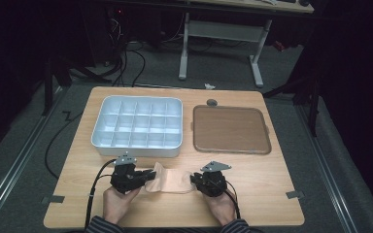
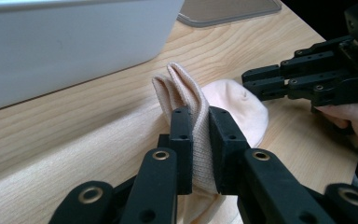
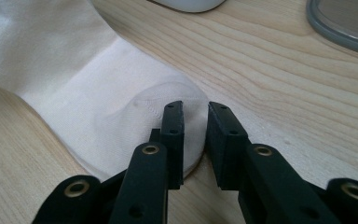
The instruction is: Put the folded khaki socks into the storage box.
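So far our left gripper [image 2: 199, 140] clamps the sock's [image 1: 167, 180] cuff; our right gripper [image 3: 195, 135], jaws slightly parted at its toe, hasn't gripped yet.

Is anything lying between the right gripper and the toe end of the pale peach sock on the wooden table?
Nothing visible does. The right gripper has its jaws slightly apart right at the toe end of the pale peach sock, with bare wooden table around it. The left gripper is clamped on the ribbed cuff.
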{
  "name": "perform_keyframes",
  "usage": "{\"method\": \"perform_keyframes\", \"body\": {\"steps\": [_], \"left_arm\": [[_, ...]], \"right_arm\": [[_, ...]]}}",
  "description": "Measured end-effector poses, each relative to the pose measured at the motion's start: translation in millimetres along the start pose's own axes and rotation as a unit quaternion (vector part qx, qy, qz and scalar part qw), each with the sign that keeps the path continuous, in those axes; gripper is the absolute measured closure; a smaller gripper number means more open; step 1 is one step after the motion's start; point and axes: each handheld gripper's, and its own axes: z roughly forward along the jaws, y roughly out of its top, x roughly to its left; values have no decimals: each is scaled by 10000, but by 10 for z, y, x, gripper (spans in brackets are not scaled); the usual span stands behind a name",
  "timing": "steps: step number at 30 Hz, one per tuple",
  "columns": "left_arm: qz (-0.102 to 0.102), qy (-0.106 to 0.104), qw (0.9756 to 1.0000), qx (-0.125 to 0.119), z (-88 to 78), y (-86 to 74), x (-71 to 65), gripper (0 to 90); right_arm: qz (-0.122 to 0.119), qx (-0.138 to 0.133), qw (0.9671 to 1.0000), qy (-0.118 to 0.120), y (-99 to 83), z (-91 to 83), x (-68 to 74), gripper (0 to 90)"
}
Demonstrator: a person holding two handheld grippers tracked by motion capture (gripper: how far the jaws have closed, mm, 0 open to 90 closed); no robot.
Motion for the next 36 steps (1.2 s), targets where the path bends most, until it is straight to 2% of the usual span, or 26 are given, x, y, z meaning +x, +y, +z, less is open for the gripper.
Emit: {"method": "perform_keyframes", "body": {"steps": [15,21,28,36], "left_arm": [[3,-258,9996,-64,84,87,-85,805],[93,-311,9995,8,152,136,-141,804],[83,-420,9990,104,254,177,-191,801],[57,-381,9988,307,392,181,-198,792]], "right_arm": [[-141,-67,9998,152,38,98,104,773],[-163,-67,9997,166,52,120,131,775],[-193,-66,9996,185,65,138,142,775],[-202,-79,9996,203,69,146,146,775]]}}
